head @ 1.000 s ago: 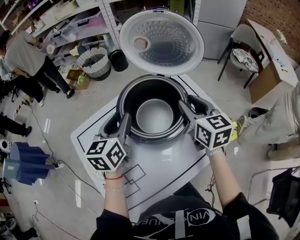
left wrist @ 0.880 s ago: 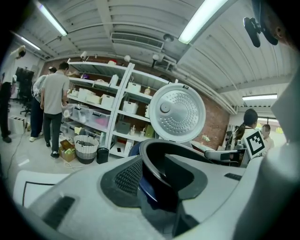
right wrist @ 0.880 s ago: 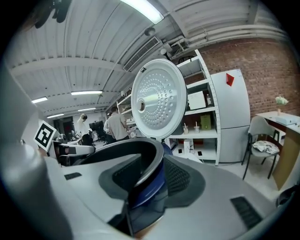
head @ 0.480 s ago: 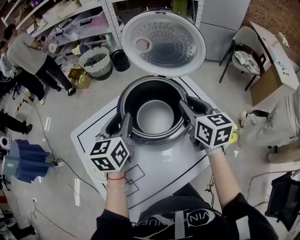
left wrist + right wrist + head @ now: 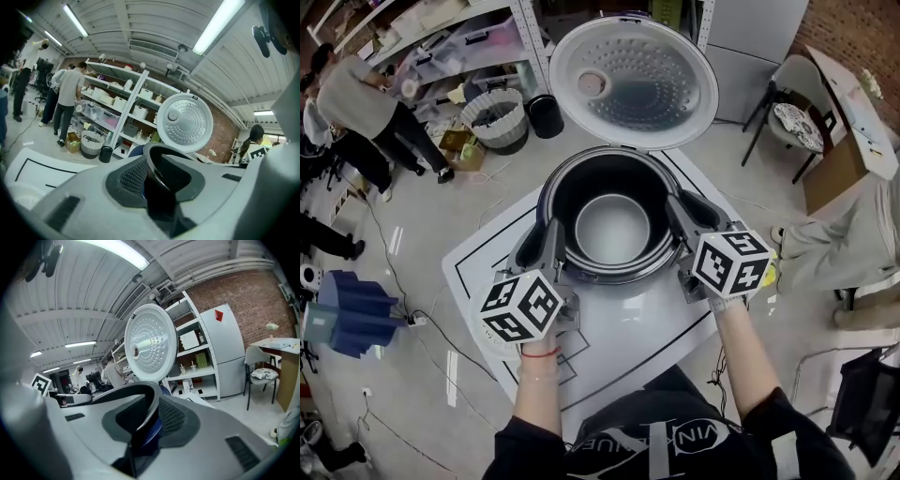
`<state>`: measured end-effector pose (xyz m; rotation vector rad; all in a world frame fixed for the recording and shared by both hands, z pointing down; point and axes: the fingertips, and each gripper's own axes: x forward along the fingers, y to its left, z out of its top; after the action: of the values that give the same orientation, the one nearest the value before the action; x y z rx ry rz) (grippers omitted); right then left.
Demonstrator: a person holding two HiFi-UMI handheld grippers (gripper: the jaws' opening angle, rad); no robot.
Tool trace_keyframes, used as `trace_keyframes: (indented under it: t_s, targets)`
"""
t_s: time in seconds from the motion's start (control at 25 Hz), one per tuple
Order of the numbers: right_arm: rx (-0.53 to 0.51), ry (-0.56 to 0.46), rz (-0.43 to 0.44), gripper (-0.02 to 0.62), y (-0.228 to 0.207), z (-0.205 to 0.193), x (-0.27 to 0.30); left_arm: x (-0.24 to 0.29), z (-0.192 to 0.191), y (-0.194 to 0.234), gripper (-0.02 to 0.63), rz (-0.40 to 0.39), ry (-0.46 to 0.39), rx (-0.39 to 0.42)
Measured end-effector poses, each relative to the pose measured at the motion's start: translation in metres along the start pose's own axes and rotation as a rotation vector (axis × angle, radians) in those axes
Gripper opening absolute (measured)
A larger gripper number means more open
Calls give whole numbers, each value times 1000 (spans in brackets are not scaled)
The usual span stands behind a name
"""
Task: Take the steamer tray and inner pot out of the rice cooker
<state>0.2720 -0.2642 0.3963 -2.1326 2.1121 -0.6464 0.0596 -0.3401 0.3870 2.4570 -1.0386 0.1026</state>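
Both my claws have just been closing; left claw [image 5: 551,246] and right claw [image 5: 682,217] pinch opposite sides of the pot [image 5: 609,228] rim. Pot sits deep in the cooker [image 5: 614,279] on the bench [image 5: 647,323], midway between claws. Exit looks straight up, kept level.

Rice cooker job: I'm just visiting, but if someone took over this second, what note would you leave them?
Left tool: jaws have just been closing, and the pads look pressed on the black rim at the cooker's left side.
Right tool: the same, on that rim's right side.
Rice cooker sits on the white mat, lid standing open.
Done: lid up, both grips taken.
Left: lift this vessel straight up and set it on the mat. I cannot tell whether the rim belongs to the steamer tray or the inner pot, so check what remains inside.
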Motion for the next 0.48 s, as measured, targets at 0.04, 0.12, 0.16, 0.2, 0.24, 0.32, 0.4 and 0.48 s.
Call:
trace_keyframes:
  t_s: [0.04, 0.12, 0.16, 0.2, 0.24, 0.32, 0.4, 0.48]
  targets:
    - [6, -6, -1, 81, 0, 0, -1, -1, 0, 0, 87, -1, 0, -4]
    - [17, -24, 0, 81, 1, 1, -2, -2, 0, 1, 87, 2, -5, -7]
    - [22, -35, 2, 81, 3, 2, -3, -3, 1, 1, 86, 3, -14, -11]
    - [26, -45, 5, 80, 4, 4, -4, -5, 3, 1, 84, 3, -26, -16]
    - [31, -55, 9, 80, 4, 7, -5, -6, 6, -1, 83, 0, -41, -21]
    - [40, -72, 18, 80, 4, 13, -7, -7, 14, -6, 84, -10, -70, -27]
    - [41, -86, 25, 80, 5, 19, -9, -7, 21, -10, 83, -16, -89, -23]
    - [43, -98, 31, 80, 7, 24, -11, -9, 27, -12, 83, -21, -101, -21]
